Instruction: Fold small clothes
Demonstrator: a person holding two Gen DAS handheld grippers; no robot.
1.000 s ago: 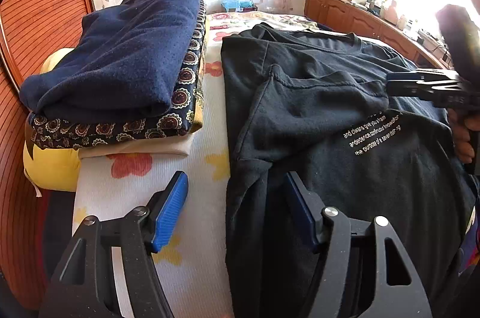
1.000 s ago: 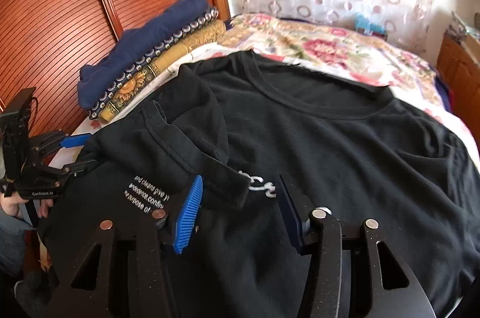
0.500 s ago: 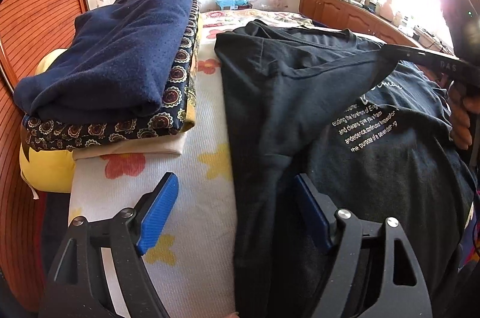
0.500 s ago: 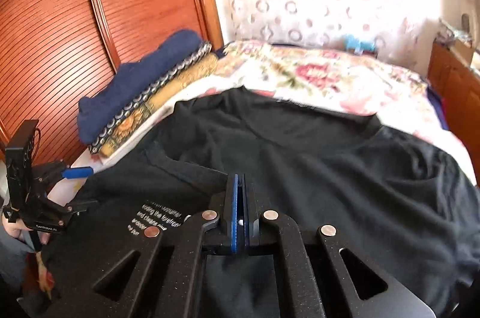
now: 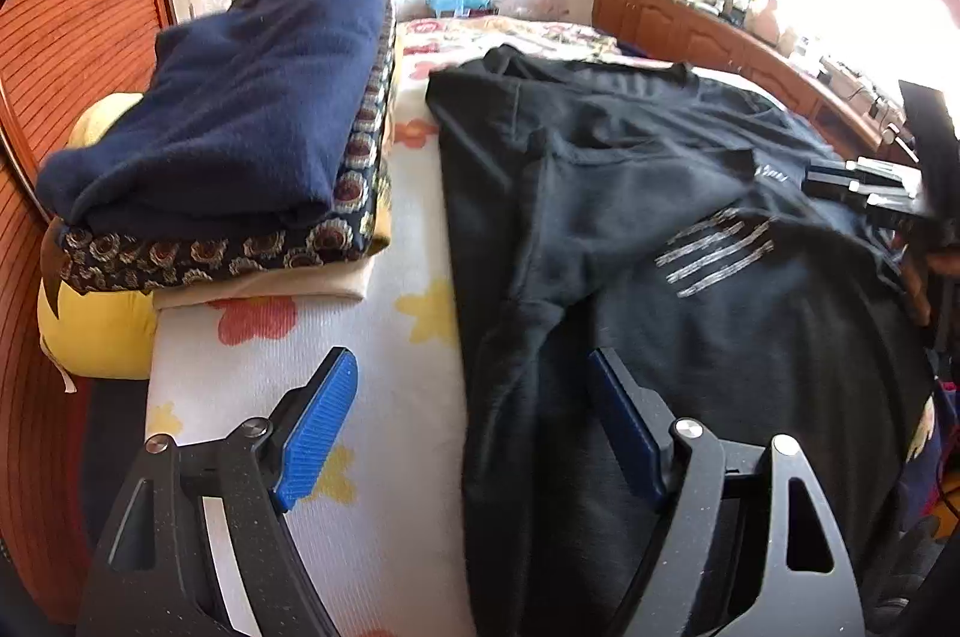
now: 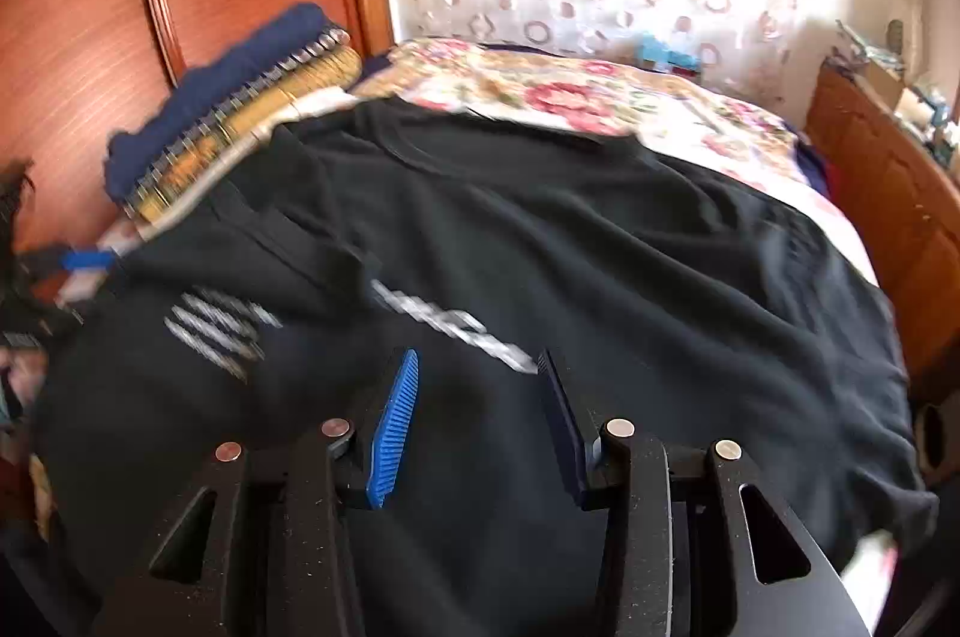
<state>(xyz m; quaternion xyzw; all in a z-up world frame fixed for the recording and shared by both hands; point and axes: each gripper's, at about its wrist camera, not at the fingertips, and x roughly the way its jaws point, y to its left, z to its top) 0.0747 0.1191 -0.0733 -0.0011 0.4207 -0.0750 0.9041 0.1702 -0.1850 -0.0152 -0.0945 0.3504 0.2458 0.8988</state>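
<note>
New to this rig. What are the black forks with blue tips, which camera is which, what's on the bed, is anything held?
There is no robot here: a person holds a two-finger clamp in each hand, and a fisheye camera on each looks forward along its fingers.

The left camera shows the left gripper, open, over the edge of a black T-shirt. The right camera shows the right gripper, also open, above the shirt's middle. Neither holds anything.

The shirt lies spread on a flowered bed, one sleeve folded inward over the white print. Beside it, by the wooden headboard, sits a stack of folded cloth with a navy piece on top.
</note>
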